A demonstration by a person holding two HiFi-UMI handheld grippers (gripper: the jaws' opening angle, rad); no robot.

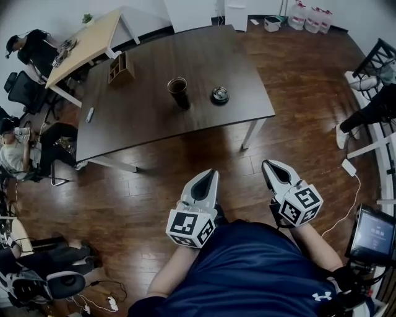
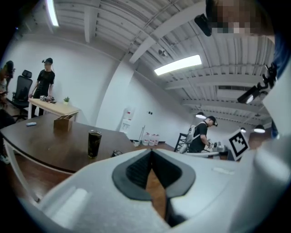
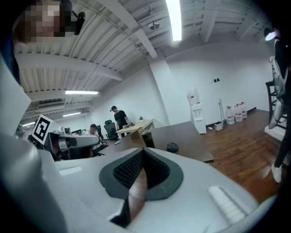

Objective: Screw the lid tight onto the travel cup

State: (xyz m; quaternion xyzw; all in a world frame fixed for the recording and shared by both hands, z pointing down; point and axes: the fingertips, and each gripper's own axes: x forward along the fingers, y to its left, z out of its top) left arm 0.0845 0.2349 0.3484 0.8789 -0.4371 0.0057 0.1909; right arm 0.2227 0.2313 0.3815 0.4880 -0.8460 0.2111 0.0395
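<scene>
A person in a dark blue shirt (image 1: 247,272) holds the left gripper (image 1: 211,173) and the right gripper (image 1: 268,164) side by side low in the head view. Both point toward a dark worktop (image 1: 142,117) in the upper centre of the frame and are well apart from it. Each gripper's own view shows its jaws pressed together with nothing between them. The travel cup (image 1: 178,92) stands upright and uncovered near the middle of the worktop. Its dark lid (image 1: 219,95) lies just to the right, apart from the cup. A small wooden box (image 1: 120,68) sits toward the worktop's upper left. A pale wooden table (image 1: 86,42) stands beyond at upper left, with people near it. Water bottles (image 1: 311,18) stand on the wooden floor (image 1: 297,80) at upper right.
</scene>
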